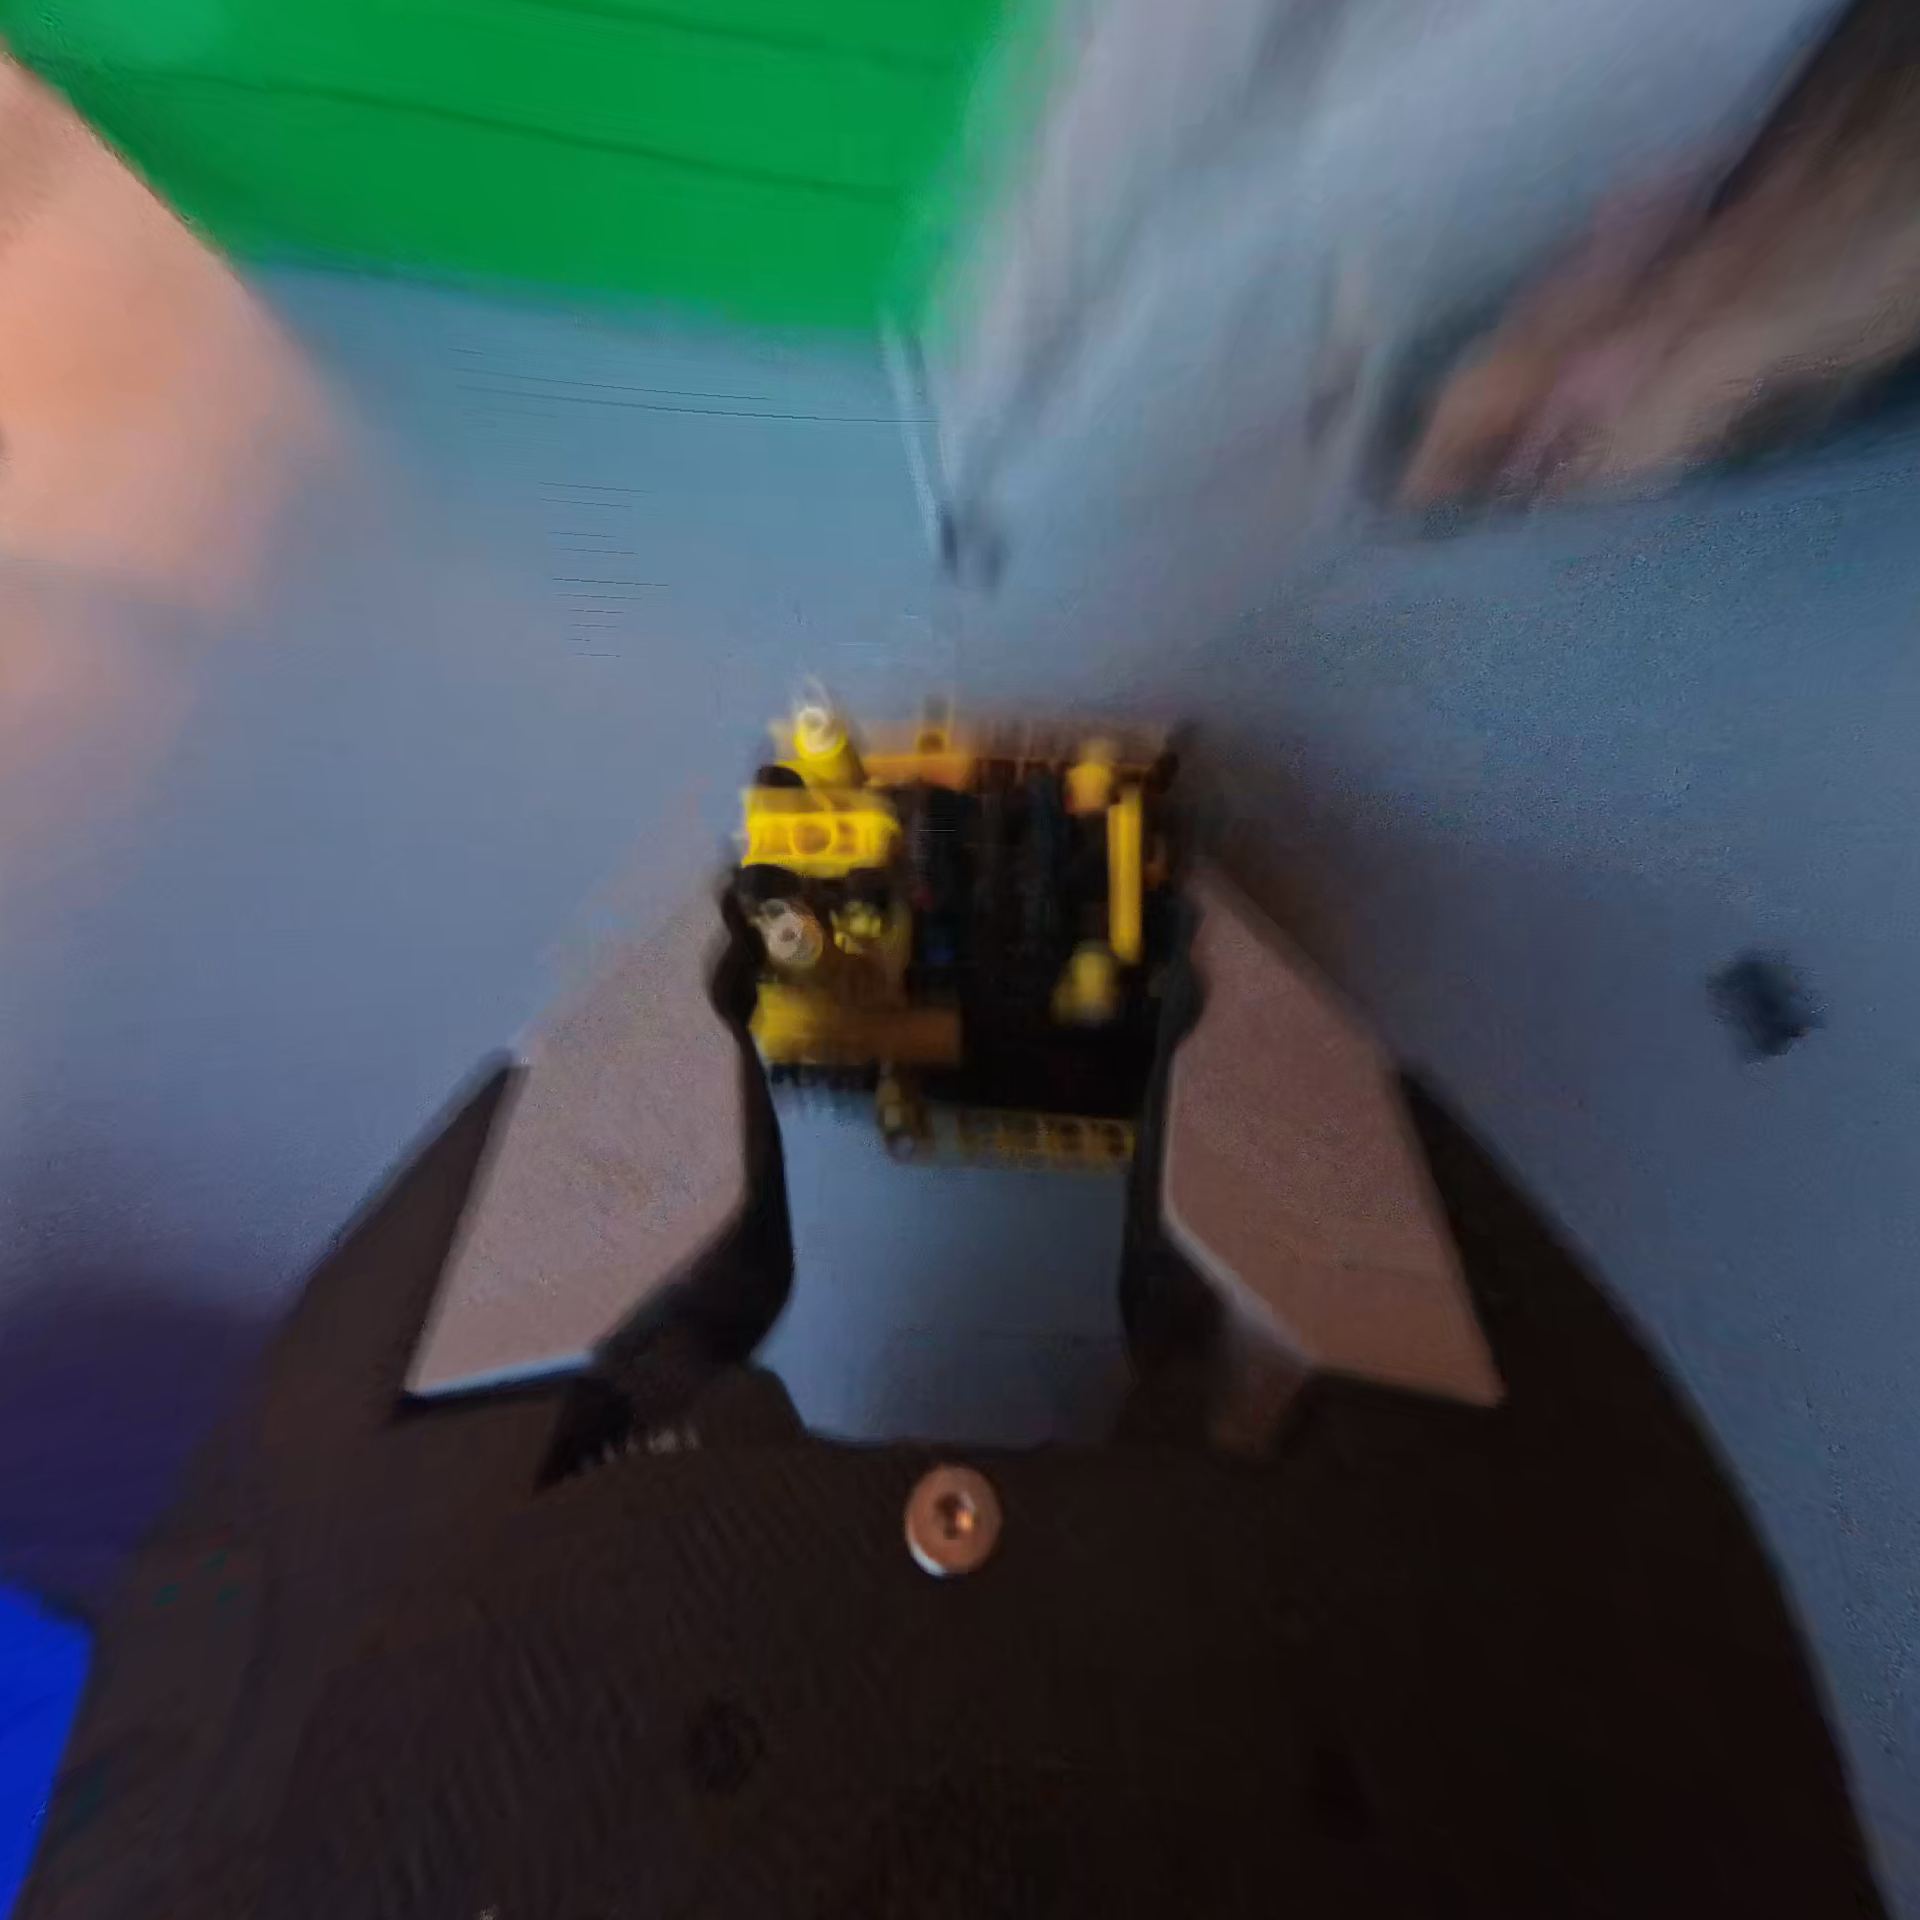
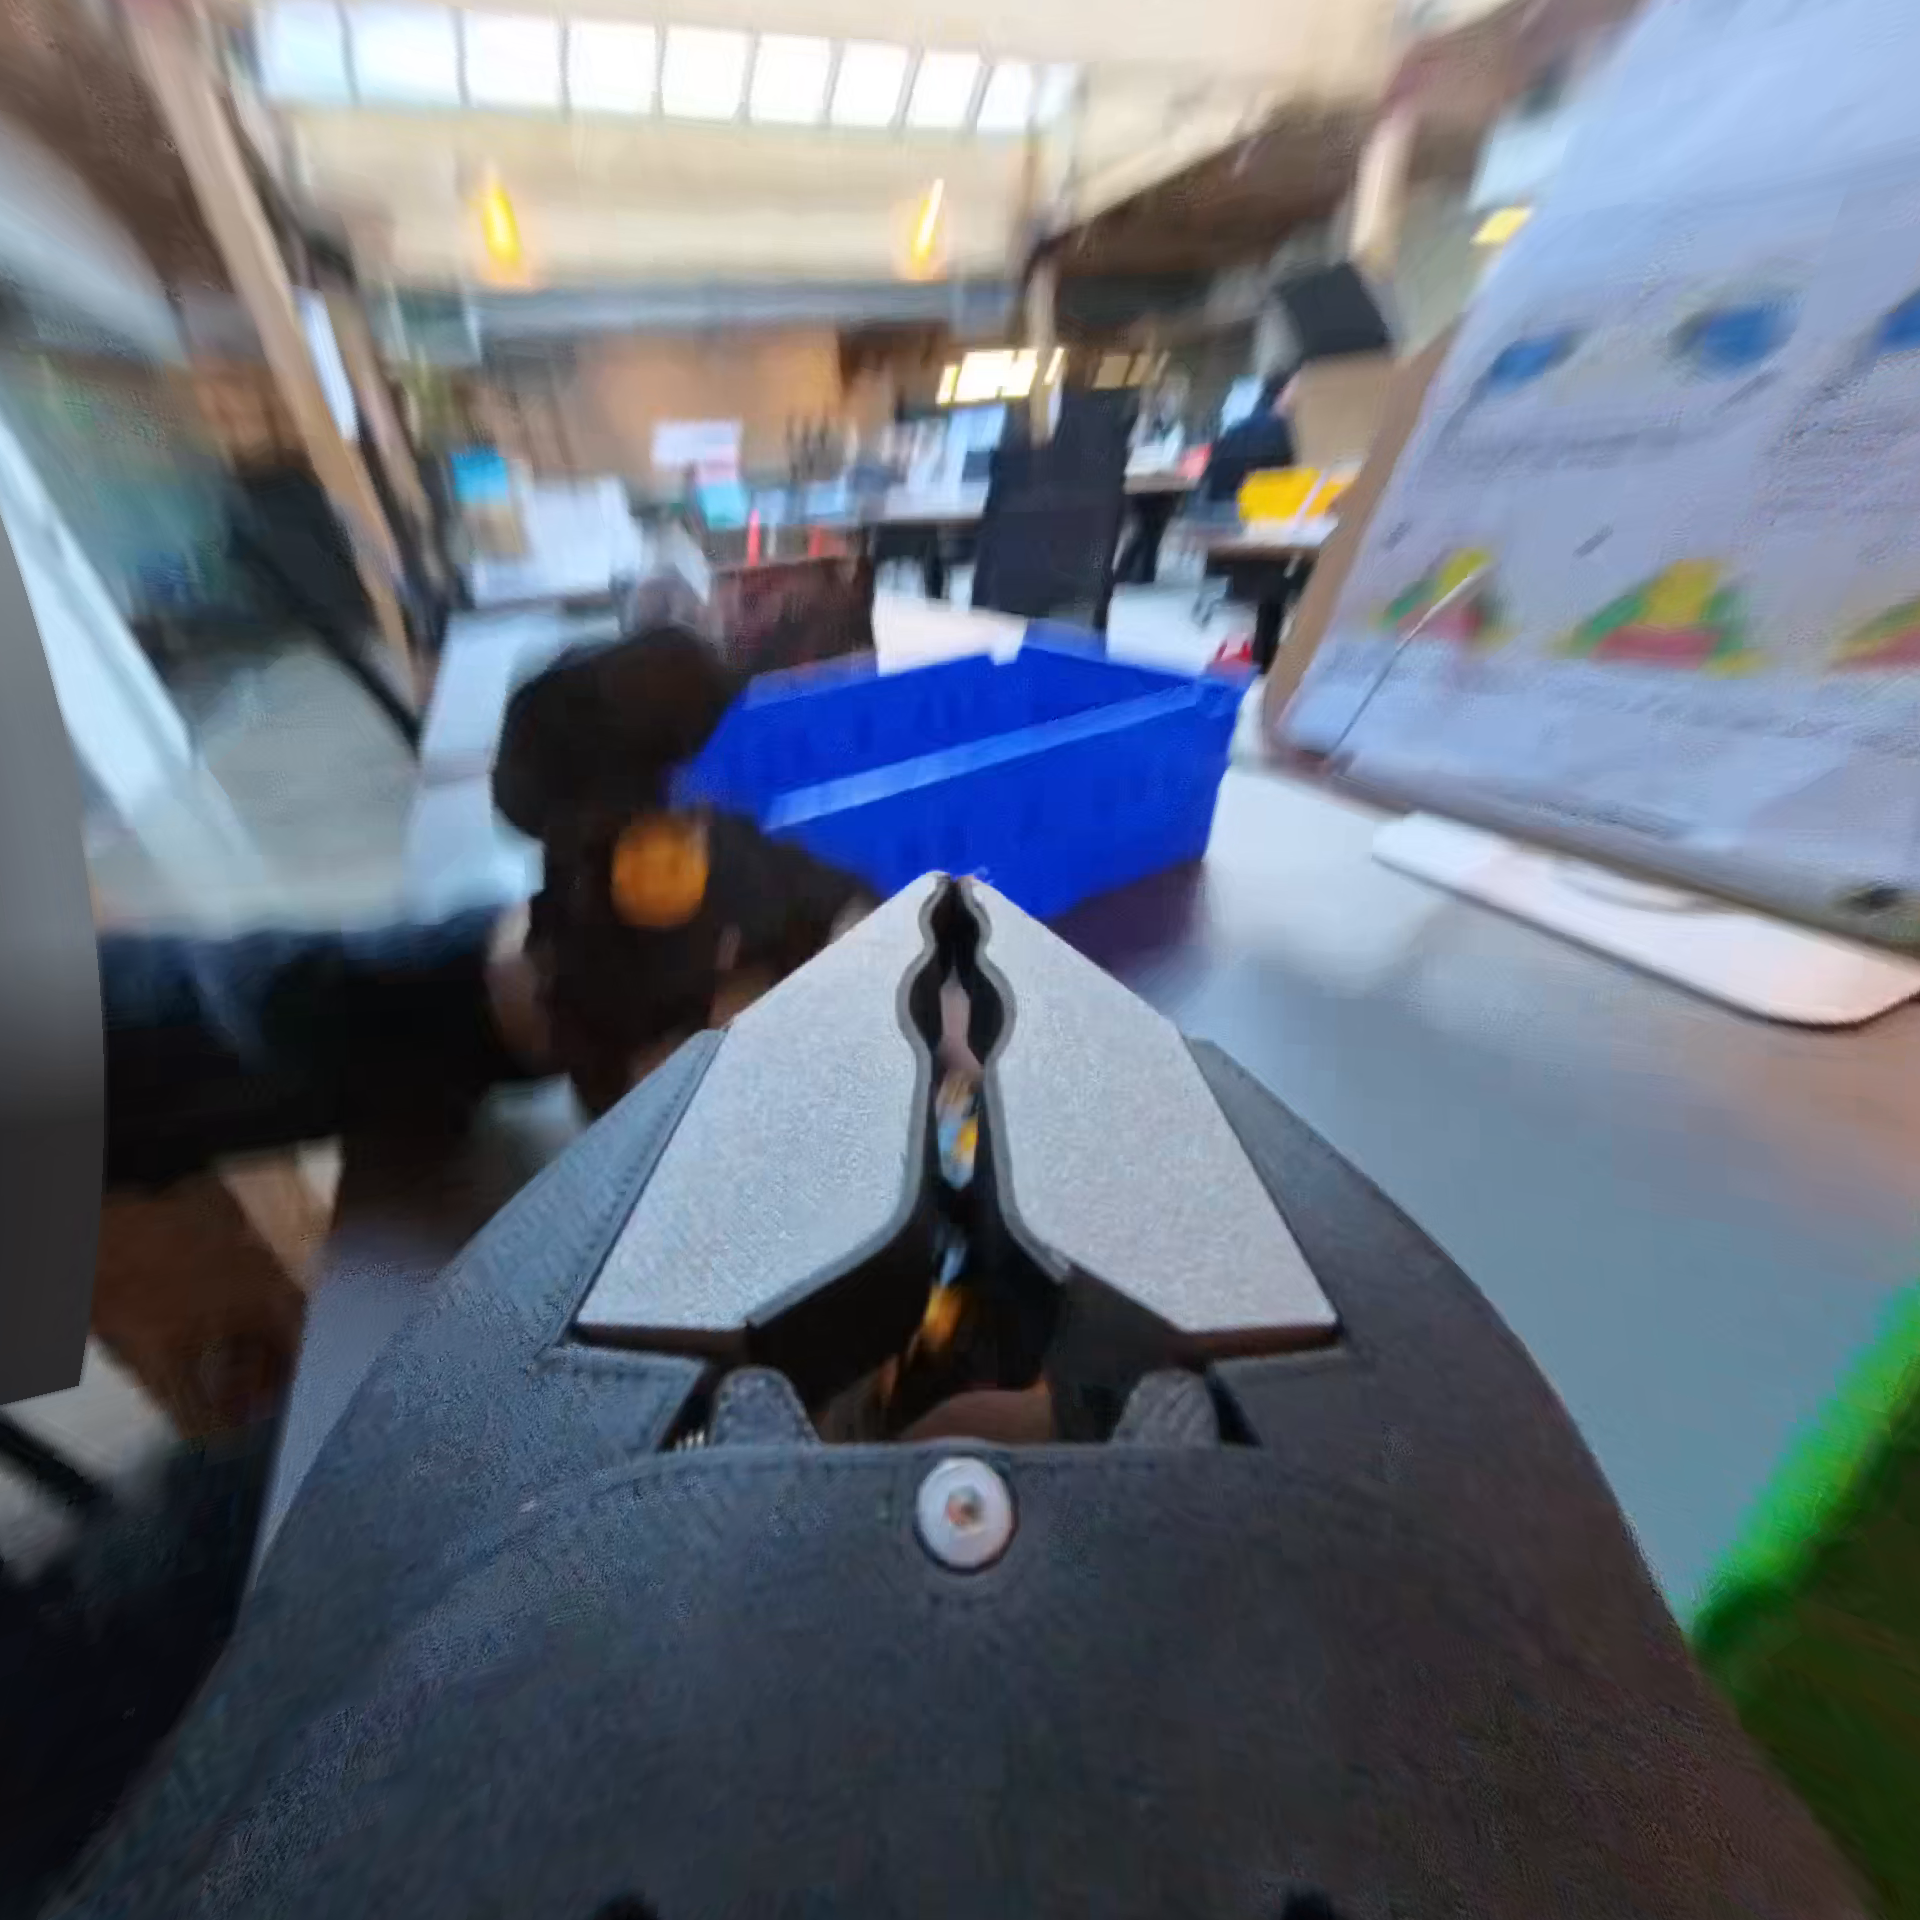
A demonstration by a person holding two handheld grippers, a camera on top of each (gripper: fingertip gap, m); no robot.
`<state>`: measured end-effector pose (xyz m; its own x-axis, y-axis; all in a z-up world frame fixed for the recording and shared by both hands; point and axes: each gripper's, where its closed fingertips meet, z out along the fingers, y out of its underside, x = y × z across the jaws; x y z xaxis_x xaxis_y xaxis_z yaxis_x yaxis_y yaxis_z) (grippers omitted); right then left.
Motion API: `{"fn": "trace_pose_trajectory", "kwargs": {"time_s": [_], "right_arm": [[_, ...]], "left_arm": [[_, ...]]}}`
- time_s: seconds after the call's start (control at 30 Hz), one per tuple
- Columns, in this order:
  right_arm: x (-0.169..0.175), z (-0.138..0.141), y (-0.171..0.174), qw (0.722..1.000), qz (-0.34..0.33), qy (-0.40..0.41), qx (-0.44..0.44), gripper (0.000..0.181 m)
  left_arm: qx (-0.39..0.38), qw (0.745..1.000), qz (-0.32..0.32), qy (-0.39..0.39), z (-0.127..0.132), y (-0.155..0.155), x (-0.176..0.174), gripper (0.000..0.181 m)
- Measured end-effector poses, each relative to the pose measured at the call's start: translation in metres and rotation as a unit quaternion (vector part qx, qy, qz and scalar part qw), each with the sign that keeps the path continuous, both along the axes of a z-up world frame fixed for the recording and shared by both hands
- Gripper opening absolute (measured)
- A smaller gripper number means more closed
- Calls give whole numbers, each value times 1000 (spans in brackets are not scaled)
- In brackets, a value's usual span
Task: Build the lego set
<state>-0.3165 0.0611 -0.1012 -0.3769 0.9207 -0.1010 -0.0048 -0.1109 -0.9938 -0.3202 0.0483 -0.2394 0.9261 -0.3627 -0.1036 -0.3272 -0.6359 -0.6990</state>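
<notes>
the left hand-held gripper (image 1: 951, 914) is clamped on a yellow and black lego assembly of small plastic bricks (image 1: 956, 914), which sits between its two grey-faced fingers (image 1: 623, 1143) near their tips, above a blue-grey surface (image 1: 1558, 831). the view is heavily blurred. ahead and to the left of this hand-held gripper lies a bright green blurred shape (image 1: 520, 156); a small dark piece (image 1: 1761, 1003) lies on the surface to its right.

the right hand-held gripper (image 2: 956, 883) has its fingers together at the tips, with nothing seen held there. straight ahead of it stands a blue plastic bin (image 2: 997, 758) on the grey surface (image 2: 1455, 1091); ahead and to its right leans a printed instruction sheet (image 2: 1662, 520).
</notes>
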Motion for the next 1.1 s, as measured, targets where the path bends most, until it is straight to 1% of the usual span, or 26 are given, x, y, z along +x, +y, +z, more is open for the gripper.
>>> {"fn": "trace_pose_trajectory", "kwargs": {"time_s": [0.03,0.07,0.1,0.13,0.17,0.23,0.33,0.4,0.57,0.6,0.63,0.67,0.77,0.87,0.97,1.03,1.1], "right_arm": [[1,13,9,1000,-9,14,-14,0],[1,27,22,999,-22,33,-26,0],[-3,25,24,999,-15,23,-23,0],[-8,9,21,1000,1,-12,-21,0],[-12,-6,21,999,1,-41,-17,0],[-15,-32,21,996,-8,-85,31,0],[-9,-39,10,994,31,-92,42,0],[-6,-47,4,991,59,-116,33,0],[-1,-66,-2,980,100,-171,24,0],[0,-72,-2,977,104,-184,31,6],[1,-78,-2,974,103,-198,42,22],[2,-86,-1,970,101,-214,55,23],[9,-106,4,959,90,-245,108,19],[18,-121,11,947,86,-268,153,21],[24,-120,9,948,98,-258,161,23],[28,-121,7,946,107,-251,172,22],[30,-127,9,941,103,-258,194,15]], "left_arm": [[49,999,-17,3,5,7,9,76],[37,999,-16,-9,7,7,14,74],[39,999,-16,3,8,10,14,74],[41,999,-9,-7,7,12,14,74],[43,999,-12,-8,7,13,14,74],[45,999,-18,-13,7,12,13,74],[51,998,-17,-18,7,12,7,74],[55,998,-13,-12,7,13,3,74],[59,998,-16,-11,8,13,3,74],[61,998,-16,-9,8,14,2,75],[61,998,-16,-8,9,13,3,75],[61,998,-16,-8,8,14,2,74],[61,998,-20,-15,10,13,1,74],[58,998,-12,-28,11,13,-3,73],[57,997,-1,-55,13,13,-5,73],[56,994,9,-94,14,18,-7,74],[56,989,22,-134,19,14,-8,74]]}}
